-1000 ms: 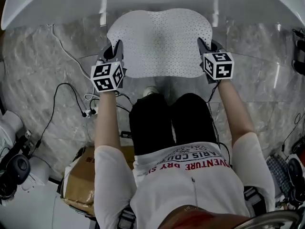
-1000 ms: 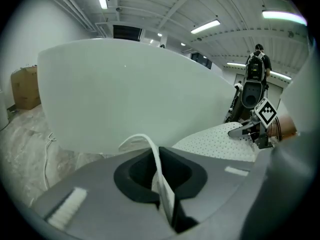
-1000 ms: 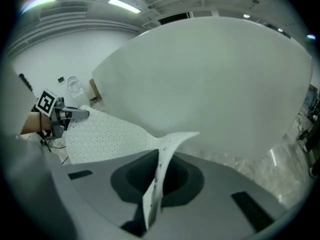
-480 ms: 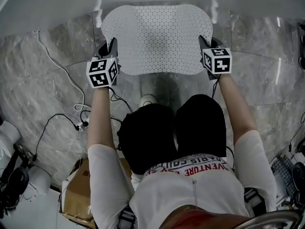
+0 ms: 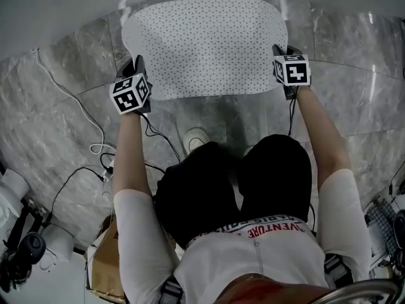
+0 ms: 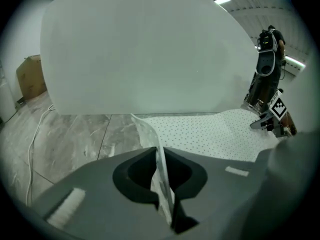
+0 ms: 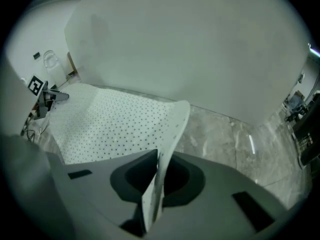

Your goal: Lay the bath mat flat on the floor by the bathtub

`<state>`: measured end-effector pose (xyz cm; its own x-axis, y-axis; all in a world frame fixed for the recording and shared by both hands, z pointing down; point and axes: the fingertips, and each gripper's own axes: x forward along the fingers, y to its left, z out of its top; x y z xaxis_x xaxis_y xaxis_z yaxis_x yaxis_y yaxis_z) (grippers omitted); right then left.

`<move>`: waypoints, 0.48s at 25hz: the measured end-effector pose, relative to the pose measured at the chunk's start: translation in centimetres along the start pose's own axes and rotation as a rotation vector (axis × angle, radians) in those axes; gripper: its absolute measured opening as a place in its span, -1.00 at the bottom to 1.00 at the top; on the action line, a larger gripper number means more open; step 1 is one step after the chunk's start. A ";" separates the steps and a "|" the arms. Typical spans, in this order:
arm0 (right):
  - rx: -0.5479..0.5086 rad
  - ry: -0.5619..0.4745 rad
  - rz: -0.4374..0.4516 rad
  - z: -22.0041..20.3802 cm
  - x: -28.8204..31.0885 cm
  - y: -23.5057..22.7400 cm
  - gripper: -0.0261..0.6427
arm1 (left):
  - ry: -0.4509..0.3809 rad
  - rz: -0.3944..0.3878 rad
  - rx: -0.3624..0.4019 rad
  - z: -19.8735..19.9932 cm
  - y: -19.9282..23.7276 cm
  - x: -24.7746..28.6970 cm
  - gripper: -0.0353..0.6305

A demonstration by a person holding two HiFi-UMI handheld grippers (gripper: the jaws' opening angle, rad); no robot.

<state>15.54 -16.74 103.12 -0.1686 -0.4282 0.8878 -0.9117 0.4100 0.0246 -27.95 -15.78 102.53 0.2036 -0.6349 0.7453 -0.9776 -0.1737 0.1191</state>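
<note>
Because each is clamped tight on a near corner, left gripper (image 5: pixel 137 63) and right gripper (image 5: pixel 279 49) stretch the bath mat (image 5: pixel 204 43) flat between them.

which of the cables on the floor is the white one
The white cable is the one farthest out on the person's left, snaking alone across the marble floor. The black cables run close beside the left arm and legs.

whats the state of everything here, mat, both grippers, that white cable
bath mat, spread open by the tub, near corners curled up
left gripper, shut on a bath mat corner
right gripper, shut on a bath mat corner
cable, lying slack
</note>
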 end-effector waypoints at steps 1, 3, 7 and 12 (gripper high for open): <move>0.007 0.014 -0.006 -0.5 0.4 -0.3 -0.86 | 0.016 0.022 -0.008 -0.5 0.7 0.2 -0.82; 0.018 0.031 -0.018 -1.3 0.9 -0.7 -0.86 | 0.056 0.082 -0.005 -1.4 2.3 0.4 -0.82; 0.036 0.052 -0.073 -2.8 2.1 -2.0 -0.35 | 0.101 0.140 -0.016 -2.8 4.6 1.0 -0.65; 0.063 0.067 -0.221 -4.0 2.2 -4.6 -0.07 | 0.116 0.216 -0.059 -4.4 6.7 1.4 0.15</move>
<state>20.89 -16.33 106.82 0.0614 -0.4464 0.8927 -0.9455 0.2606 0.1954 -34.46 -14.51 107.26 -0.0145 -0.5614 0.8274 -0.9999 0.0030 -0.0155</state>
